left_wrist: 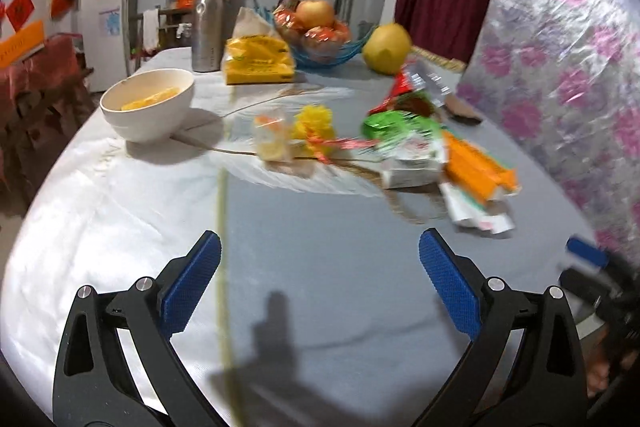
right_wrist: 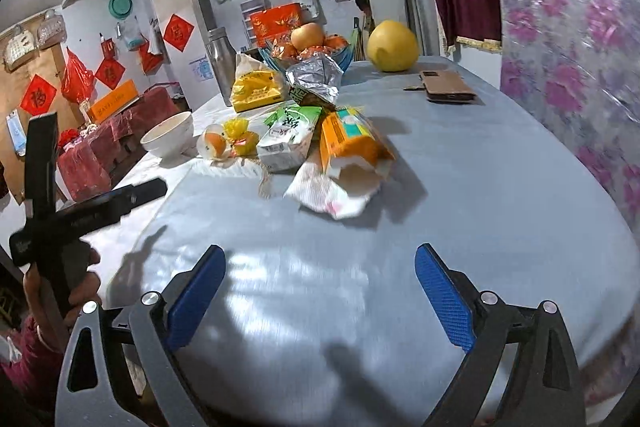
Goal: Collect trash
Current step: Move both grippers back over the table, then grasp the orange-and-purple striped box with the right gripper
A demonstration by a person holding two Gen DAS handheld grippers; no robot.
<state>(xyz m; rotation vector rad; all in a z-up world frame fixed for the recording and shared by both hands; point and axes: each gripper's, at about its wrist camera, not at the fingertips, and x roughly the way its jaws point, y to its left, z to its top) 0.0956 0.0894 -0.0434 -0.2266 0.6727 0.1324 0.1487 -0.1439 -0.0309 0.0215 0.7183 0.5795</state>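
A heap of trash lies mid-table: an orange packet (right_wrist: 348,139), a green-and-white carton (right_wrist: 288,139), a silver foil bag (right_wrist: 316,79), a crumpled tissue (right_wrist: 328,195) and yellow wrappers (right_wrist: 240,137). The left wrist view shows the same heap blurred, with the orange packet (left_wrist: 478,167), carton (left_wrist: 408,163), a green wrapper (left_wrist: 390,125) and yellow wrapper (left_wrist: 314,125). My left gripper (left_wrist: 320,287) hangs open over bare cloth short of the heap, nothing between its blue pads. My right gripper (right_wrist: 320,291) is likewise open and empty, in front of the tissue.
A white bowl (left_wrist: 148,103) stands left of the heap. Behind are a steel bottle (right_wrist: 222,67), a yellow tissue pack (right_wrist: 256,89), a blue fruit basket (left_wrist: 332,57), a pomelo (right_wrist: 392,45) and a brown phone case (right_wrist: 448,87). A hand (right_wrist: 80,291) grips the left tool.
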